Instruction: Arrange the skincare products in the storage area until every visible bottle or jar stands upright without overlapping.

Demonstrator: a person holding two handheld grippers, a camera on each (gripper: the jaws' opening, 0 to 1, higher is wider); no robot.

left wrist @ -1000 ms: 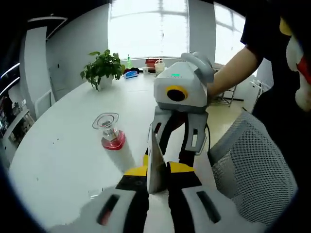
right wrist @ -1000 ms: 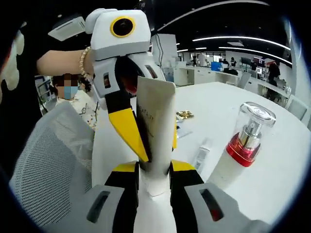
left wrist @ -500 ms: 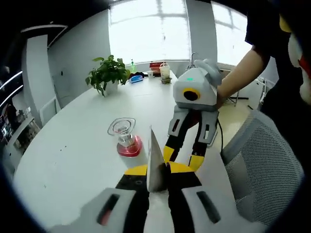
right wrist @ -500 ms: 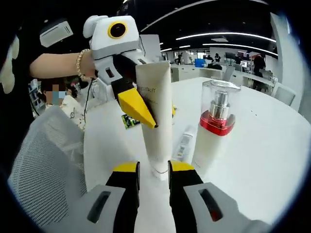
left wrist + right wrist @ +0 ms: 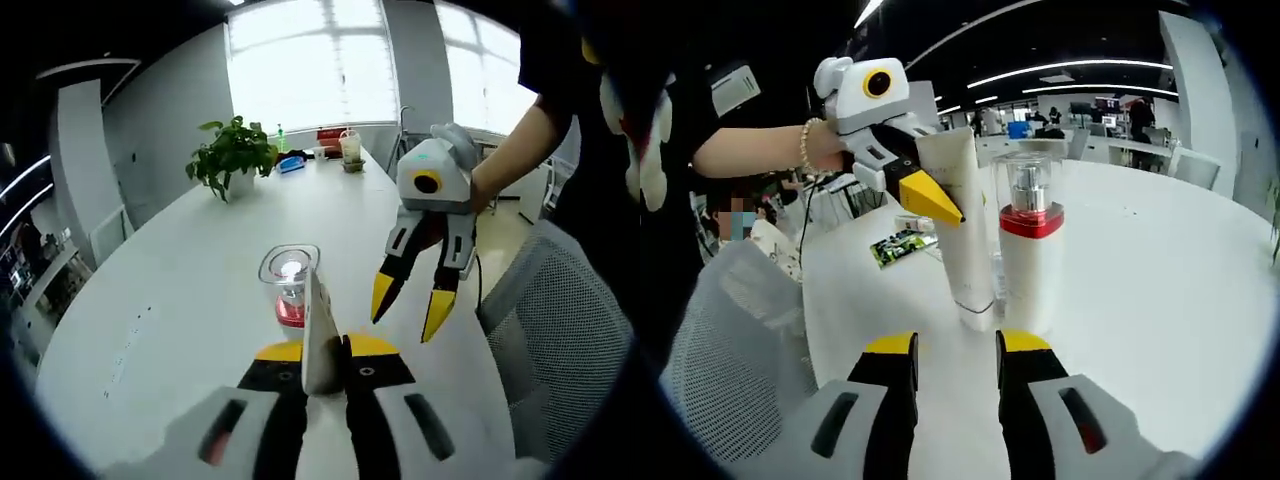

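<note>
A white squeeze tube [image 5: 965, 230] stands cap-down on the white table [image 5: 1160, 280]. My left gripper [image 5: 937, 203] is shut on its upper part. In the left gripper view the tube [image 5: 316, 335] shows edge-on between that gripper's [image 5: 320, 352] jaws. Close beside the tube stands a white pump bottle [image 5: 1030, 255] with a red band and clear cap, upright; it shows behind the tube as the pump bottle [image 5: 290, 292]. My right gripper [image 5: 960, 345] is open with nothing between its jaws, a short way back from the tube's foot, and hangs as the right gripper [image 5: 410, 308] above the table.
A green and black packet [image 5: 898, 245] lies flat on the table behind the tube. A grey mesh chair [image 5: 560, 340] stands at the table's edge. At the far end are a potted plant [image 5: 235, 150] and several small items [image 5: 325, 140].
My right gripper has let go of the tube's lower end, opened and drawn back from it. The tube now stands on the table beside the pump bottle, still held by my left gripper.
</note>
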